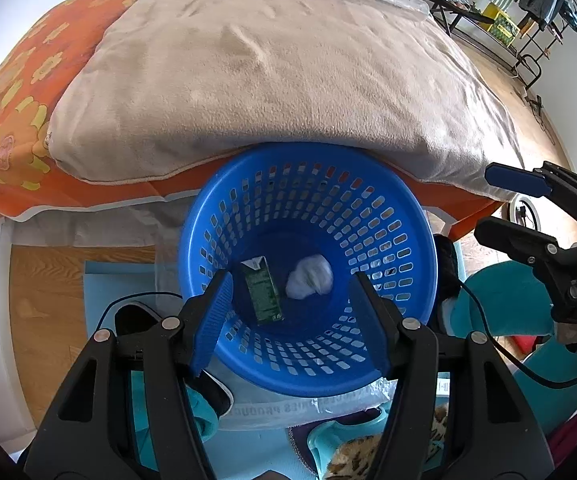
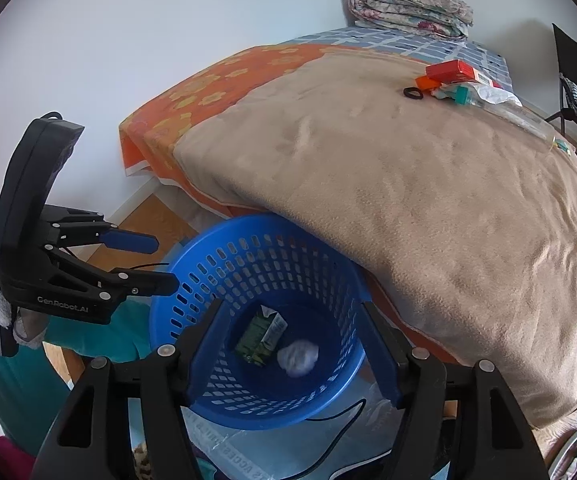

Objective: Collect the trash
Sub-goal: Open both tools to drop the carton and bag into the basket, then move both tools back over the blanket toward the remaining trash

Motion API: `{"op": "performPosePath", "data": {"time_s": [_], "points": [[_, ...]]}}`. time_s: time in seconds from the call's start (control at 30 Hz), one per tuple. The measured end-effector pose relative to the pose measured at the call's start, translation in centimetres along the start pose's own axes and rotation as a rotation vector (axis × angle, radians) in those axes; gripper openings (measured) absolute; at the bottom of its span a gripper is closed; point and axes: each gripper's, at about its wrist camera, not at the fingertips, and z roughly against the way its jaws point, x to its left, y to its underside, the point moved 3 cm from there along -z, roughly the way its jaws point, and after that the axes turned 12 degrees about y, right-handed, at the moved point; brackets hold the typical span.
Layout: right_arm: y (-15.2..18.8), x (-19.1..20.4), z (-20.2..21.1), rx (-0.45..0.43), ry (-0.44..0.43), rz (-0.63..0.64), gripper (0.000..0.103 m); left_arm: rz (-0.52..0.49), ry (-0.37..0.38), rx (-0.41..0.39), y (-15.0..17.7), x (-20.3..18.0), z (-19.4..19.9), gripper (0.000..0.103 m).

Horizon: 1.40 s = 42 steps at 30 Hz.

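A blue perforated basket stands on the floor against the bed; it also shows in the right wrist view. Inside lie a green carton and a crumpled white tissue. My left gripper hovers open and empty over the basket; it shows from the side in the right wrist view. My right gripper is open and empty above the basket too, seen at the right in the left wrist view. More litter lies at the bed's far end: a red box, an orange item, a black ring, a teal-capped tube and clear plastic wrap.
A tan blanket covers the bed over an orange flowered sheet. A folded quilt lies at the head. A clothes rack stands on the wooden floor at right. Bags and cables surround the basket base.
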Motion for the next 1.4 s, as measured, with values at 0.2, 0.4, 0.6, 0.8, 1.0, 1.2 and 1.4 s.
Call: {"op": "performPosePath", "data": {"time_s": [0.2,0.4,0.6,0.8,1.0,1.2,1.4], "points": [[-0.2,-0.4,0.3,-0.013,0.020,-0.011,0.075,-0.001,-0.004,-0.015,-0.1,-0.1,0.4,0.062],[-0.5,-1.0,0.6,-0.023,0.041,-0.037,0.079,0.001,-0.009,-0.036,-0.8,-0.2,0.7,0.062],[-0.9,-1.8,0.9,-0.028,0.083,-0.064,0.086,0.003,-0.006,-0.054,-1.6,-0.4,1.1,0.062],[-1.6,-3.3,1.4,-0.033,0.096,-0.109,0.086,0.000,0.012,-0.066,-3.0,-0.8,1.6,0.062],[-3.3,-6.4,2.7,-0.064,0.104,-0.193,0.087,-0.016,0.027,-0.106,-5.9,-1.7,2.8,0.062],[-5.2,-11.0,3.9,-0.092,0.096,-0.323,0.087,-0.068,0.005,-0.162,-10.4,-2.5,4.2,0.062],[-7.2,-16.0,5.1,-0.127,0.154,-0.397,0.087,-0.132,-0.007,-0.208,-14.9,-3.6,4.9,0.062]]}}
